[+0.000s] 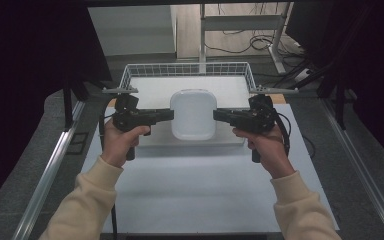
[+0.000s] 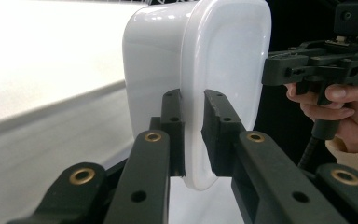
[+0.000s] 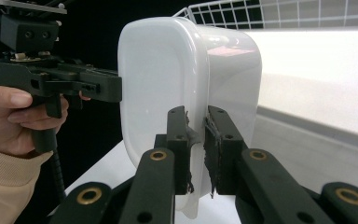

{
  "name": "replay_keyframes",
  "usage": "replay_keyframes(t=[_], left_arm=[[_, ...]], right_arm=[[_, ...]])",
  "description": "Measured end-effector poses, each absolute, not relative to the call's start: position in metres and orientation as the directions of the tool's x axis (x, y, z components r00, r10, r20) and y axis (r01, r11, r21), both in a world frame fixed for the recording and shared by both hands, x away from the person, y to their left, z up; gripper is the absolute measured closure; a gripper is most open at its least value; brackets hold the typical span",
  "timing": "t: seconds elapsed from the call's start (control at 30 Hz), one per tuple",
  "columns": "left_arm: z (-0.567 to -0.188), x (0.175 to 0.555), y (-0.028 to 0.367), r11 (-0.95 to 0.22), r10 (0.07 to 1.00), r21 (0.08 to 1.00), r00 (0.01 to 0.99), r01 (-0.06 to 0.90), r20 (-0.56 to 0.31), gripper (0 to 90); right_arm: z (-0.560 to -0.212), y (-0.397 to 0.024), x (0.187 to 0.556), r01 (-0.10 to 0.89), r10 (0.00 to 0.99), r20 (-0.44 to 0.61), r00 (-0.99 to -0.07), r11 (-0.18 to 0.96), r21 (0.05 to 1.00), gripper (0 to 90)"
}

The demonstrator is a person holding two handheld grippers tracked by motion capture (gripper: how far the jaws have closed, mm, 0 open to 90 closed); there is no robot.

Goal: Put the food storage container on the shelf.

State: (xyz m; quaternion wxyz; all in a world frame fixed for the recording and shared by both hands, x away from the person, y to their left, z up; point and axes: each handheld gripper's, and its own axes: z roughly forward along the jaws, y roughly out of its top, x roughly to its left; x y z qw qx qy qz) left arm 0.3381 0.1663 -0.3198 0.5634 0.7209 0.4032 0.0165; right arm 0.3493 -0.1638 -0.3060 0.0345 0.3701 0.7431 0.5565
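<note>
A white, rounded rectangular plastic tub hangs between my two grippers, over the front of a raised white board. My left gripper is shut on the rim of its left side, and my right gripper is shut on the rim of its right side. In the left gripper view my left gripper pinches the tub's thin rim edge-on between both pads. In the right gripper view my right gripper clamps the opposite rim of the tub. The tub's opening faces up toward the high camera.
A white wire basket stands behind the tub on the raised board. A white mat covers the near table. Metal rails run along both sides. Cables and desk legs lie on the floor beyond.
</note>
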Motion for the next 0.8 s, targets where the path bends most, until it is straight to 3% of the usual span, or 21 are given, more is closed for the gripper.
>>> replay_keyframes(t=[0.8], left_arm=[[-0.288, 0.389, 0.177, -0.050, 0.605, 0.819, 0.670, 0.571, -0.430, 79.0]], right_arm=[[-0.276, -0.152, 0.397, 0.518, 0.591, 0.366, -0.719, 0.105, 0.849, 80.5]])
